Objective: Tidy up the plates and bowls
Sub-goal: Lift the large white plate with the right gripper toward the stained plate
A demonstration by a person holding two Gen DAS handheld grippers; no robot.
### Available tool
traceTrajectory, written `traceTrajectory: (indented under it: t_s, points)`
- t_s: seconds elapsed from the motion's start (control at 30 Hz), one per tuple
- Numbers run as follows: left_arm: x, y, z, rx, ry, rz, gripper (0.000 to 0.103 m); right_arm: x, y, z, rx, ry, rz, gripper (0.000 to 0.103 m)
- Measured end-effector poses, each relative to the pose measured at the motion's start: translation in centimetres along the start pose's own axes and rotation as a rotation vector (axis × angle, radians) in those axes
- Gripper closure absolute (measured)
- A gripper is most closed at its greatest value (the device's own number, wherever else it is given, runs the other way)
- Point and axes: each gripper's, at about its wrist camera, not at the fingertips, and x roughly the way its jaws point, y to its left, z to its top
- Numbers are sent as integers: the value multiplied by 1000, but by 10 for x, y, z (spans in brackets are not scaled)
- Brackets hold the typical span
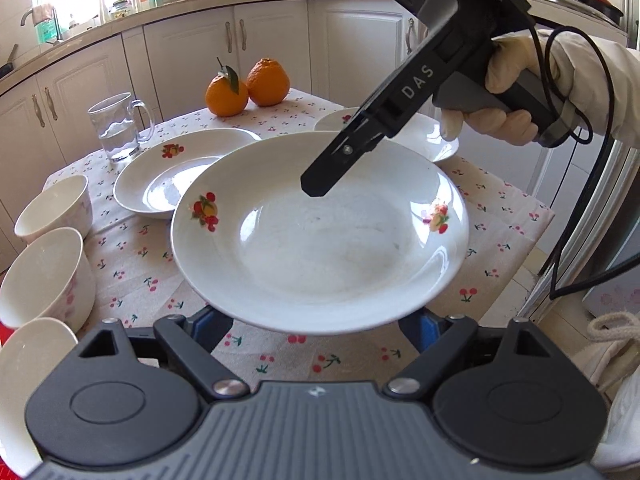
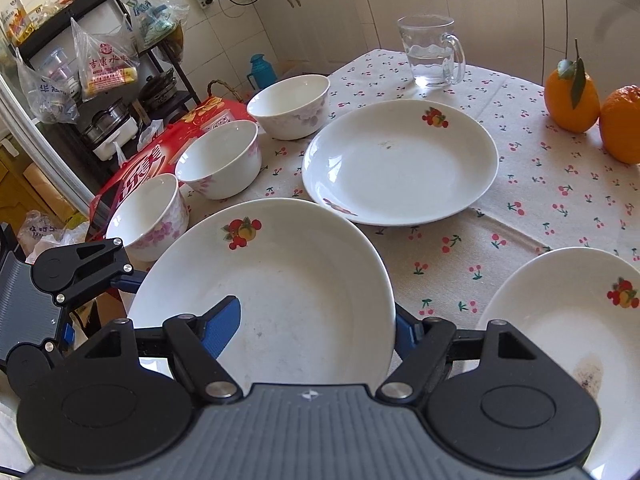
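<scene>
Both my grippers on one plate, raised off the worktop; left gripper pinching its near rim; right gripper clamped across the rim; three bowls to its left.

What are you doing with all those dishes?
A person is tidying plates and bowls on a table with a cherry-print cloth, using a hand-held gripper in each hand. Both work on one fruit-pattern plate, raised above the cloth: the left hand-held gripper straddles its near edge, while the right hand-held gripper has one blue finger over the rim. Two more plates and three bowls sit unstacked, beside a glass mug and two oranges.
</scene>
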Motion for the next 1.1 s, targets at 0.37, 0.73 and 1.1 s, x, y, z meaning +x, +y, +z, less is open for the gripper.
traceTrajectory:
  t_s: [0.37,0.73,1.1]
  points:
    - [32,-16,38,58,1,-64,14,-36,-38,-13,47,-57,-64,22]
    - [69,-29,72,110,3,-131,14,-66,-78,-27,108,-101,-131,21]
    - [98,-35,94,128,5,-159,14,-78,-111,-36,168,-139,-172,21]
